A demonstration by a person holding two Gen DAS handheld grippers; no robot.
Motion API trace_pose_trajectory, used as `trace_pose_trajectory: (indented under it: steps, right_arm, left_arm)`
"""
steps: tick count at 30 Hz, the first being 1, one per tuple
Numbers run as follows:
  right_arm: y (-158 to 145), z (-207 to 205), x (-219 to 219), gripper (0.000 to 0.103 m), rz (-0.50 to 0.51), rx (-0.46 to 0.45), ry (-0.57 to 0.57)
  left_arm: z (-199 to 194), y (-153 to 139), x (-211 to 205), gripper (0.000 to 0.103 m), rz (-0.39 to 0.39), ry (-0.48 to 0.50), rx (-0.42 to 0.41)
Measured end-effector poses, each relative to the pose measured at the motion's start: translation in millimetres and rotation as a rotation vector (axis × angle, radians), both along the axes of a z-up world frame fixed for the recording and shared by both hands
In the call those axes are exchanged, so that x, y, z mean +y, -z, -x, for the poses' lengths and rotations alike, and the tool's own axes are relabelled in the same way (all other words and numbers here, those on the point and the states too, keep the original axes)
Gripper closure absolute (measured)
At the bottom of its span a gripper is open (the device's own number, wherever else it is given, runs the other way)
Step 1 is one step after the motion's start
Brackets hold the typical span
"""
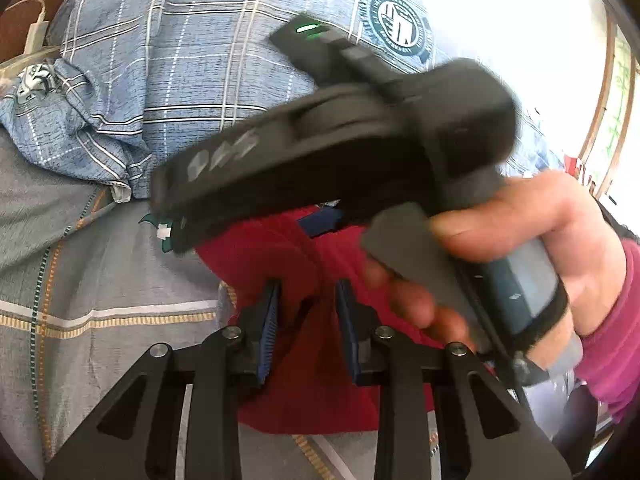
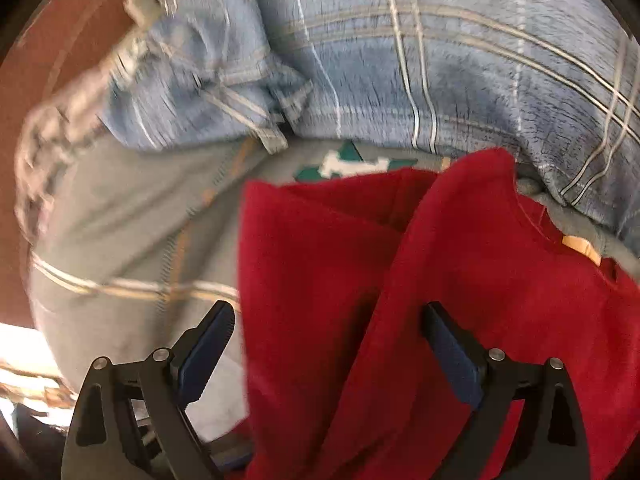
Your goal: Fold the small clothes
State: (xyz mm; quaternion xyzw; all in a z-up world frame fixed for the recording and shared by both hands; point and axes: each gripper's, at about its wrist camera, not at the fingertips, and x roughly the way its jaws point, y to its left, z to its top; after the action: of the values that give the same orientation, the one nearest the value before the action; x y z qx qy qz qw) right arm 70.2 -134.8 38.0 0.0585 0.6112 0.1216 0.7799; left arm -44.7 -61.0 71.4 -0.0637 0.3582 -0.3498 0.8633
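Left wrist view first: we see our left gripper (image 1: 306,312) low at six o'clock, its blue-padded fingers (image 1: 270,320) a little apart with a ridge of the red garment (image 1: 280,248) standing between them. Whether the pads actually pinch that ridge or merely straddle it, we cannot tell. The garment lies on a grey checked bedsheet (image 1: 100,280), and beyond it, toward eleven o'clock, sits a blue plaid pillow (image 1: 192,80). At three o'clock our right hand (image 1: 532,240) clenches the handle of the other tool, whose black body crosses the middle of the view, blurred.

Right wrist view next — the right gripper (image 2: 328,344) is released, jaws spread wide. Its left pad hangs over the bedsheet (image 2: 120,220) at seven o'clock, its right pad over the red garment (image 2: 460,260) at five o'clock, and a raised fold of red cloth runs between them toward twelve o'clock. A small tag (image 2: 580,246) shows near the garment's neckline at three o'clock, close under the plaid pillow (image 2: 440,60).

We judge the garment light, soft and limp, likely a knit — it will sag, drape and bunch rather than hold a crease. We would take it at a hem or shoulder seam, where layers are doubled, pinching both corners of one edge so it hangs flat.
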Motion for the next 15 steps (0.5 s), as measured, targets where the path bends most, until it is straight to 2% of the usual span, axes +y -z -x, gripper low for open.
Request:
trace_pose_trajectory:
  steps: [2, 6, 7, 8, 9, 11, 13, 15]
  right_arm:
    - [9, -1, 3, 0.014, 0.076, 0.017, -0.034]
    - [-1, 9, -9, 0.059, 0.098, -0.078, -0.039]
    - [-6, 13, -15, 0.064, 0.079, -0.101, -0.03]
    - [-11, 19, -23, 0.066, 0.047, -0.126, -0.014]
    - [-15, 23, -29, 0.069, 0.027, -0.143, 0.0]
    - [-22, 34, -49, 0.071, -0.029, -0.176, 0.045]
    - [-26, 37, -64, 0.072, -0.082, -0.187, 0.081]
    - [-27, 42, -76, 0.072, -0.123, -0.193, 0.101]
  left_arm:
    - [1, 1, -2, 0.078, -0.011, 0.006, -0.009]
    - [3, 1, -1, 0.077, -0.032, 0.018, -0.011]
    - [4, 0, 2, 0.076, -0.024, 0.015, -0.01]
    - [5, -2, 6, 0.065, -0.003, 0.015, -0.003]
    - [6, -3, 9, 0.046, 0.011, 0.016, 0.004]
    - [10, -8, 16, 0.026, 0.054, 0.003, 0.0]
    - [16, -11, 19, 0.021, 0.07, -0.022, -0.039]
    - [16, -11, 13, 0.021, 0.027, -0.018, -0.056]
